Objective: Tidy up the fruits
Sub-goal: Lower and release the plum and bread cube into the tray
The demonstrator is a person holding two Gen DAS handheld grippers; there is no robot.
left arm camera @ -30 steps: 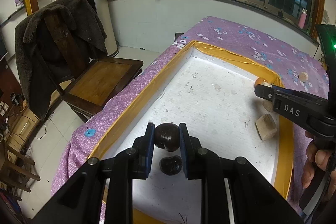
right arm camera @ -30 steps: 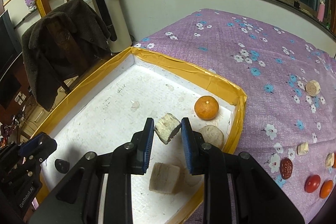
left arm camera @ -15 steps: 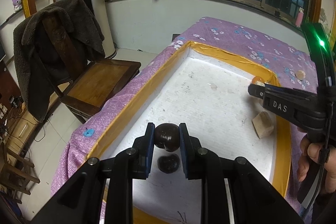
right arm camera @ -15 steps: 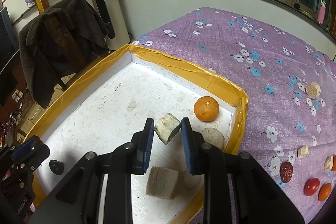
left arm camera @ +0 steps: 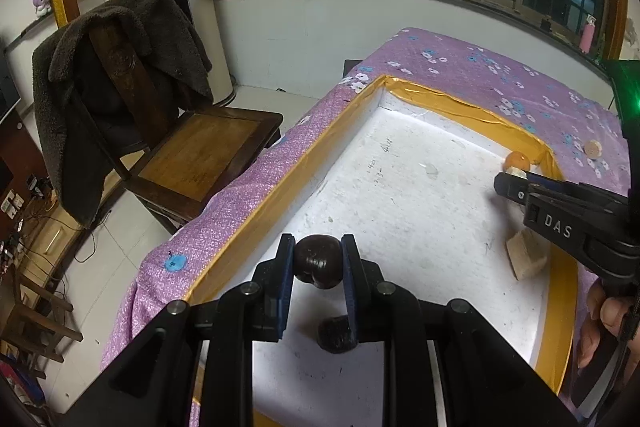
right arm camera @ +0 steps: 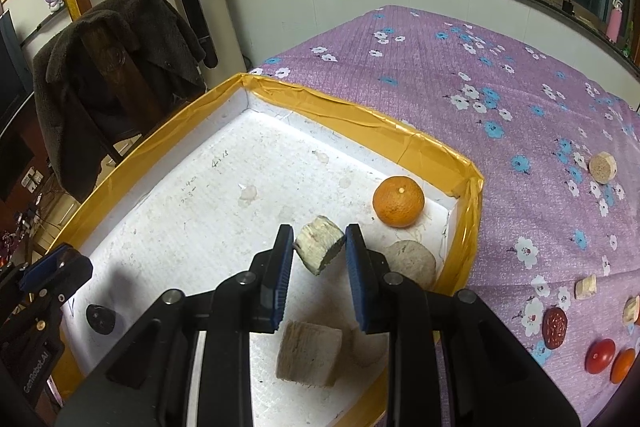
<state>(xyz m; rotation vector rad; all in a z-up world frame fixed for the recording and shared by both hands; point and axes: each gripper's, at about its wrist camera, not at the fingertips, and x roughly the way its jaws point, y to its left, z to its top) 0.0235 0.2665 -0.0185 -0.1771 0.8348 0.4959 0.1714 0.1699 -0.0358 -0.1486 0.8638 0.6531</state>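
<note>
Left tongs (left arm camera: 318,261) pinch a dark round fruit (left arm camera: 319,261), smooth and slip-prone, across its middle above the tray (left arm camera: 472,107); right tongs (right arm camera: 319,251) pinch a light, crumbly pale chunk (right arm camera: 319,249) by its flat sides.

"DAS" in white on side of right claw (left arm camera: 520,183), seen from left wrist cam. "GenRobot.AI" on left claw (right arm camera: 52,267) body, right wrist cam. Faint handwritten digits on white tray (right arm camera: 160,203) floor, not legible.
</note>
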